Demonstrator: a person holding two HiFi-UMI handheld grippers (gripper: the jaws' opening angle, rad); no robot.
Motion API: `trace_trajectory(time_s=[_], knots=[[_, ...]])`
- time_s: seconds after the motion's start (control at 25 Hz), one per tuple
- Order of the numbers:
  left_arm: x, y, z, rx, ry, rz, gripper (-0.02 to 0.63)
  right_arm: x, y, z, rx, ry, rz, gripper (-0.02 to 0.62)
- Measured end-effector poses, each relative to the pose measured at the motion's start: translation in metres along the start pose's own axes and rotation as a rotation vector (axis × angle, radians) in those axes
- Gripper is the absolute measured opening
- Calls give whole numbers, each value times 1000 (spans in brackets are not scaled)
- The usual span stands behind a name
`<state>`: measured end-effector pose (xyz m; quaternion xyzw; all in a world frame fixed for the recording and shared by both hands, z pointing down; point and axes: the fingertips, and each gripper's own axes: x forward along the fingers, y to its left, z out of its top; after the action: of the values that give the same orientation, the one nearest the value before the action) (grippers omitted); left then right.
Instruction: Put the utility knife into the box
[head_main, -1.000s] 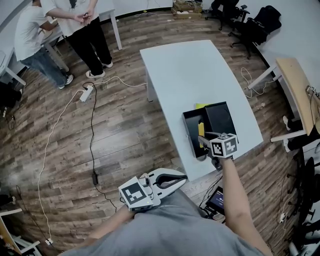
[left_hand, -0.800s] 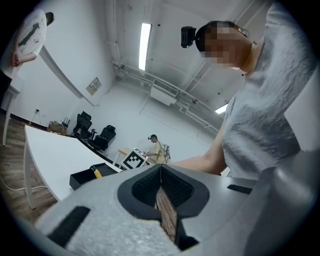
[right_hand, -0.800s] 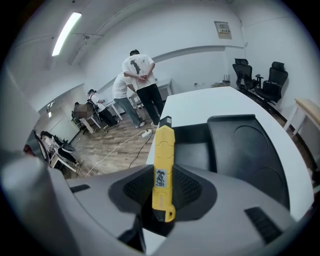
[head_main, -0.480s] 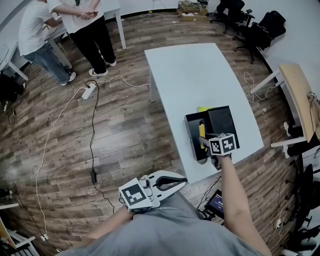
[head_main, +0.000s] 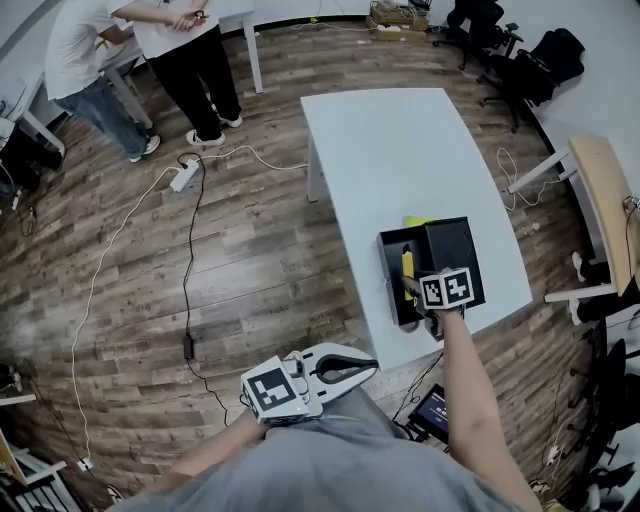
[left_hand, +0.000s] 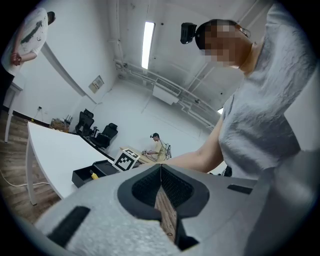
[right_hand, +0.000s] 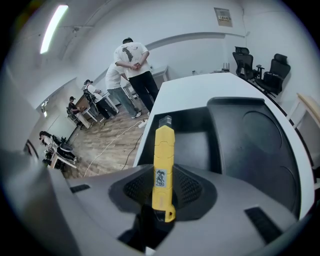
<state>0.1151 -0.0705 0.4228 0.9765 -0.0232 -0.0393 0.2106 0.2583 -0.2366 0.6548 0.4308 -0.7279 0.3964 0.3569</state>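
Over the open black box, which sits near the front edge of the white table, the right gripper points steeply down with the yellow utility knife pinched between its pads. The claw is pressed against the two flat sides of the handle at its rear end, so most of the body juts forward over the box's deeper half, beside the flipped-open lid. The knife has not yet been laid inside. It looks light and stiff: a smooth plastic shell that will not bend, though it could pivot or slide in the pads because it is held so near one end (a hold closer to the middle would likely steady it). Whether any blade stands out at the grey tip cannot be told, so that end is best kept off the box wall. Lowering until the nose rests on the box floor before letting go seems the safer course — dropped from height, it might bounce out. The left gripper hangs idle by the person's waist, its claw pressed together on nothing.
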Motion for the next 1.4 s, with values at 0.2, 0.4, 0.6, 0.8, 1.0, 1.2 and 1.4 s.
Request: trace_trajectory(time_s=[0.2, 0.4, 0.6, 0.8, 1.0, 1.2, 1.4], knots=[[1, 0, 1, -18, 0, 0, 18, 7, 0, -1, -4, 35, -9, 126], [4, 1, -2, -1, 1, -10, 18, 10, -2, -7, 9, 85, -26, 126], [2, 2, 0, -4, -3, -9, 18, 14, -4, -16, 40, 139, -53, 126], [-1, 4, -3, 1, 2, -9, 18, 19, -5, -24, 53, 182, -60, 126], [-2, 5, -6, -7, 7, -9, 18, 25, -5, -33, 58, 224, -72, 126], [0, 5, -5, -21, 5, -11, 18, 29, -7, -35, 64, 222, -86, 126], [1, 6, -4, -28, 8, -12, 18, 28, -6, -34, 56, 218, -82, 126]])
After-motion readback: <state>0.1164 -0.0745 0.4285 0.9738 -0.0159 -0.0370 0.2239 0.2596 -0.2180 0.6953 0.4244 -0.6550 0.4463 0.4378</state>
